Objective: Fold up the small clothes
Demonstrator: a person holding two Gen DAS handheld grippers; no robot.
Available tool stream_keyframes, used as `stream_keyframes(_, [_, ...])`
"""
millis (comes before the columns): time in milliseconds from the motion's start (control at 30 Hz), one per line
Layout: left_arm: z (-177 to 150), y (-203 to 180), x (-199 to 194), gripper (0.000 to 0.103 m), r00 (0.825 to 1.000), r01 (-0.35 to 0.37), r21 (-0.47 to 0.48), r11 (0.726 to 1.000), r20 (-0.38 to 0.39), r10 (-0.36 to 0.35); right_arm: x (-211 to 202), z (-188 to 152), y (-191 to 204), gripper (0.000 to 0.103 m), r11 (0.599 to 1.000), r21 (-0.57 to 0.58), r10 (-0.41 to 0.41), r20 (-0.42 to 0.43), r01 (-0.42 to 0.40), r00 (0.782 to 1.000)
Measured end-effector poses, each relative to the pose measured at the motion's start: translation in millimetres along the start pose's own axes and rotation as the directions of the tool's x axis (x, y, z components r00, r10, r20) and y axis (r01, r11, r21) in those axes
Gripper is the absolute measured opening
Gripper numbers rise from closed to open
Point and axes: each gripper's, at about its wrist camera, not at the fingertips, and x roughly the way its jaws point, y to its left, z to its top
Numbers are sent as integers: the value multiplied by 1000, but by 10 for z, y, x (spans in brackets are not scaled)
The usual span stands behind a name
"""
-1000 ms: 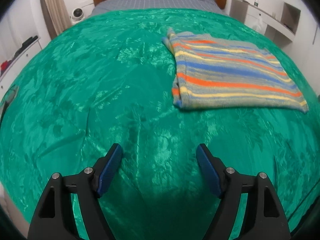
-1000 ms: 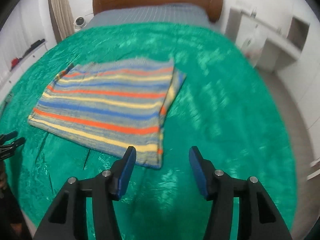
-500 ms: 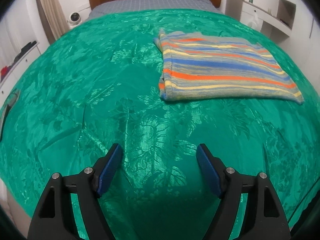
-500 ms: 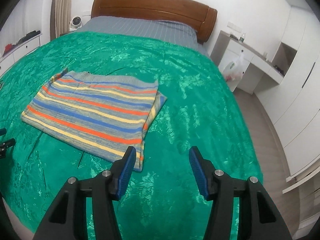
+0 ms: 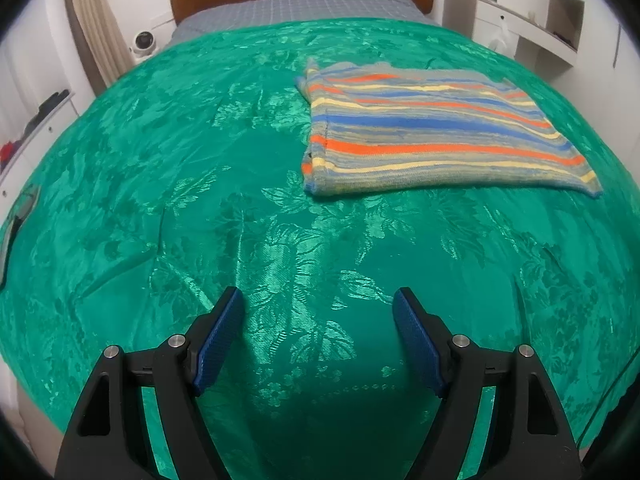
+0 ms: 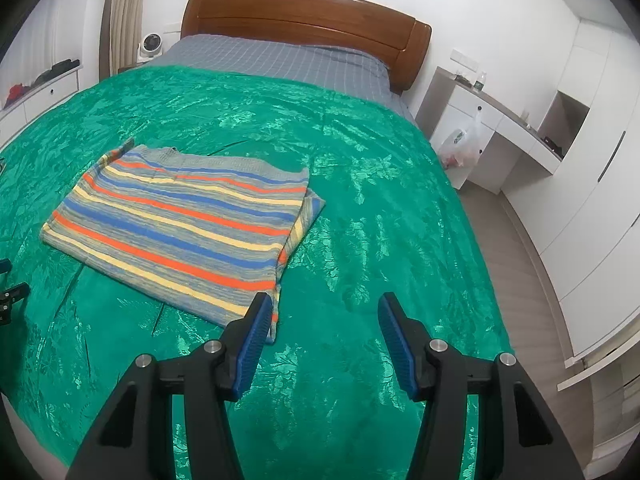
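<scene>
A striped knit garment [image 5: 432, 136] in orange, blue, yellow and grey lies folded into a flat rectangle on the green bedspread [image 5: 200, 184]. In the left wrist view it is ahead and to the right of my left gripper [image 5: 318, 308], which hangs open over bare bedspread with nothing between its blue pads. In the right wrist view the garment [image 6: 188, 220] lies ahead to the left. My right gripper [image 6: 322, 312] is open above the bedspread just past the garment's near right corner, holding nothing.
A wooden headboard [image 6: 304, 20] and grey checked sheet [image 6: 280, 60] are at the far end of the bed. A white desk [image 6: 500, 124] with a hanging plastic bag [image 6: 464, 144] and wardrobes stand to the right. The bed's right edge drops to grey floor [image 6: 528, 280].
The right wrist view has lifted and drawn back, so the garment sits farther off and more room shows. In the left wrist view the garment has shifted left and farther away. Both grippers stayed open.
</scene>
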Motion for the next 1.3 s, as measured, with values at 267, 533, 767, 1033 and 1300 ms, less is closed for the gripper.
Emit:
stream_keyframes(267, [-19, -183, -93, 79, 999, -5, 68, 998, 42, 3, 102, -227, -108, 62, 990, 72, 120, -11, -119, 993])
stream_keyframes(533, [0, -441, -101, 79, 998, 9, 154, 988, 65, -19, 178, -485, -192, 62, 975, 123, 190, -42, -184, 981])
stream_keyframes(767, [68, -617, -116, 79, 996, 35, 183, 983, 74, -49, 217, -577, -241, 62, 946, 195, 270, -29, -259, 962])
stream_keyframes(1033, [267, -1102, -72, 79, 993, 66, 277, 959, 75, -90, 244, -633, -313, 63, 914, 250, 330, 0, -320, 944])
stream_keyframes(1300, [609, -2136, 152, 79, 979, 163, 462, 871, 36, -203, 262, -713, -719, 65, 876, 353, 336, 42, -328, 941])
